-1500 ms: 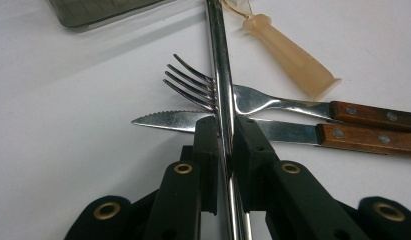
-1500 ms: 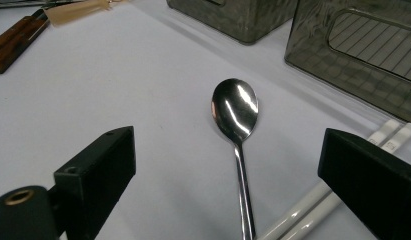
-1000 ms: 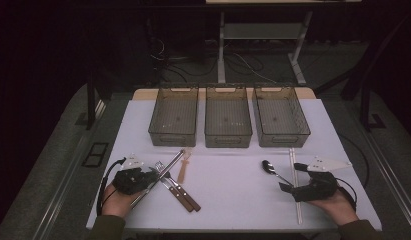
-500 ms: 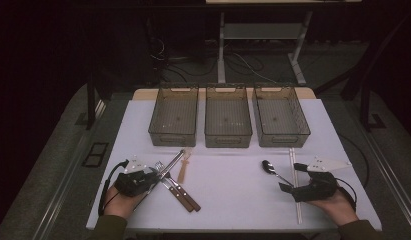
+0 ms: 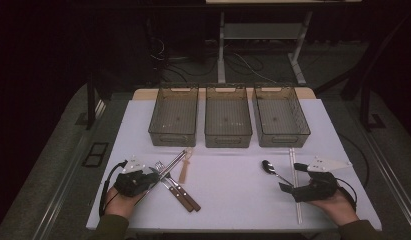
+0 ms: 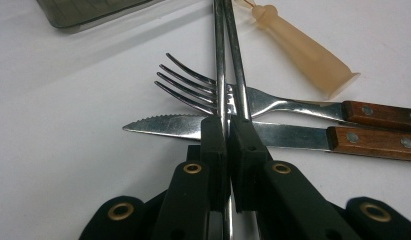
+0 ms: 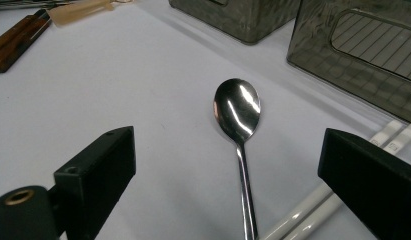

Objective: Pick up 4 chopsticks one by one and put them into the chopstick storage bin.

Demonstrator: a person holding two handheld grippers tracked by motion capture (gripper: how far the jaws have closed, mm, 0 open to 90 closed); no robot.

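Metal chopsticks (image 6: 228,60): pinched between the just-closed jaws of the left tool (image 6: 226,135), lying across fork (image 6: 203,87) and knife (image 6: 193,125) on the counter (image 5: 233,185). Spoon (image 7: 238,112): on the counter, between the spread jaws of the right tool (image 7: 228,170), untouched.

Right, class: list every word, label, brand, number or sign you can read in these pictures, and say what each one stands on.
None can be read as text.
White chopsticks: each carries a small mark near its end, too small and blurred to read.
Spoon, fork, serrated knife, metal chopsticks held in the left gripper: no stamp or brand visible.
Three bins: no label visible.
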